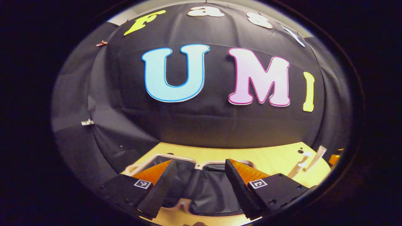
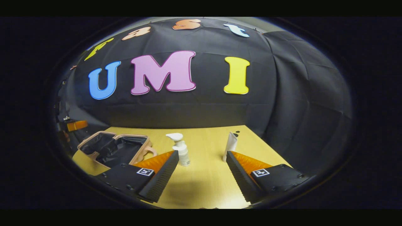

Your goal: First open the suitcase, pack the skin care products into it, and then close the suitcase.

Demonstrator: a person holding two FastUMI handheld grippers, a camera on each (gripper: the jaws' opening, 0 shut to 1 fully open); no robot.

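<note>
The suitcase (image 2: 114,149) lies open on the yellow table, pale pink rim around a black lining, at the left of the right gripper view. In the left gripper view the suitcase (image 1: 201,185) sits right under my left gripper (image 1: 198,188), which is open and holds nothing. A white pump bottle (image 2: 181,153) stands upright just ahead of my right gripper (image 2: 202,175), near its left finger. A white tube (image 2: 230,146) stands upright near its right finger. My right gripper is open and holds nothing. The pump bottle (image 1: 301,164) and the tube (image 1: 317,156) stand at the right of the left gripper view.
The yellow table (image 2: 204,182) ends at the black cloth wall behind. Part of the other gripper, orange (image 2: 76,125), shows at the far left of the right gripper view, beyond the suitcase. An orange part (image 1: 334,158) shows at the right edge of the left gripper view.
</note>
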